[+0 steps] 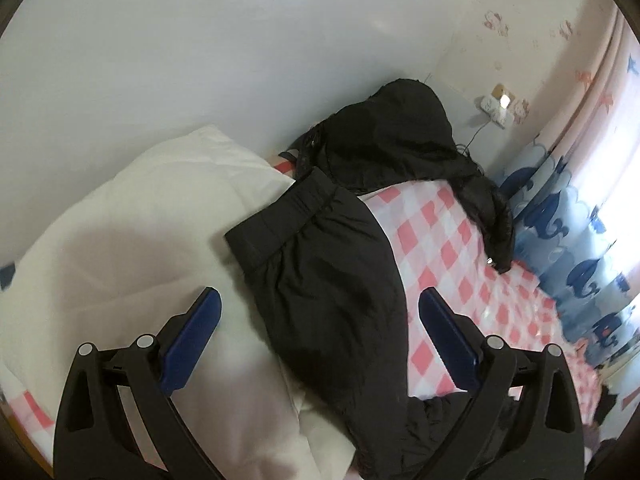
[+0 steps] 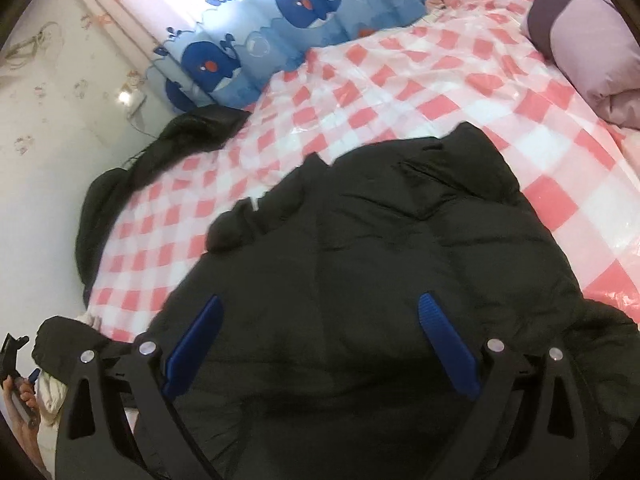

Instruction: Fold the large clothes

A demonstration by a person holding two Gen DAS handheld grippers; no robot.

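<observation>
The left gripper (image 1: 320, 312) has its blue-padded fingers (image 1: 192, 344) spread wide with nothing held; between them and just ahead lies the black padded jacket's sleeve (image 1: 320, 280), its elastic cuff at the far end. Under the left finger is a white pillow (image 1: 132, 240); under the right finger, the pink-and-white checked bed cover (image 1: 440, 248). Farther ahead the jacket's fur-trimmed hood (image 1: 400, 136) lies against the wall.

The right gripper (image 2: 320, 320) also stands wide apart and holds nothing; both fingers (image 2: 448, 348) hover over the black padded jacket (image 2: 380, 260), which lies crumpled on the checked cover. Beyond the fingers hangs a whale-print curtain (image 2: 304, 4), and far right rests a purple rolled quilt (image 2: 588, 40).
</observation>
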